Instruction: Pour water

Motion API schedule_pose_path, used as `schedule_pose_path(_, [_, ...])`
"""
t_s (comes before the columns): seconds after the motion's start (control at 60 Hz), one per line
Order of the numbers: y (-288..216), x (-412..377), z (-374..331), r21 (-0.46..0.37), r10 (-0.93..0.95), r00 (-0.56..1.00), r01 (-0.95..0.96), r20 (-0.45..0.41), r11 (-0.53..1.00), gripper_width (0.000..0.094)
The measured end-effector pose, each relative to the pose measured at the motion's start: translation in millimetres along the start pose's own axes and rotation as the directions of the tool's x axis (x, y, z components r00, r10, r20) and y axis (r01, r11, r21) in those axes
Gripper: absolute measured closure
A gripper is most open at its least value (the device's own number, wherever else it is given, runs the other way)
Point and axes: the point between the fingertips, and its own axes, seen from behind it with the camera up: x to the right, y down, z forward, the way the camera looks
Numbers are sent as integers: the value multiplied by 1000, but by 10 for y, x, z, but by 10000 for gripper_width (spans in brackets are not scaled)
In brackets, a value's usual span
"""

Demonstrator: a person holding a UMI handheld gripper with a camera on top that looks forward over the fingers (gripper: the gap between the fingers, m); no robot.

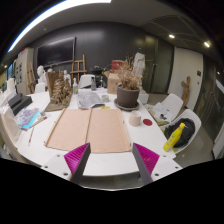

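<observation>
My gripper (111, 158) is open over the near edge of a white table (110, 162), and nothing sits between its magenta pads (75, 155). Just beyond the fingers lie two tan mats (88, 128) side by side. A small pale cup (134, 118) stands right of the mats, well ahead of the right finger. Further back is a white jug-like vessel (90, 98), too small to make out clearly. No water is visible.
A potted plant in a dark bowl (128, 95) stands behind the cup. A yellow object (172, 134) lies on a white chair at the right. Glass jars (61, 92) and clutter fill the table's left and back.
</observation>
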Motion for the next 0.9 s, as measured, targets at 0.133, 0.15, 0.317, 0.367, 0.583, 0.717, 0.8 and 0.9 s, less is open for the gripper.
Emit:
schedule_pose_path(0.133, [161,461,147,-37,36,999,-38,-34,999,74])
schedule_pose_path(0.15, [170,393,112,-39,41,998,-43,-42,998,73])
schedule_pose_path(0.317, [489,1442,446,-62,54,993,-61,-104,996,76])
schedule_pose_path(0.367, [590,1699,524,-68,57,991,-65,-120,996,77])
schedule_pose_path(0.583, [1040,2781,953,-56,81,985,-90,-150,994,71])
schedule_pose_path(0.717, [1197,3324,1322,12,114,983,-113,-144,993,73])
schedule_pose_path(0.8, [1226,3568,1618,55,125,984,-119,-124,991,73])
schedule_pose_path(0.9, [1154,3738,1956,109,116,989,-105,-94,988,75])
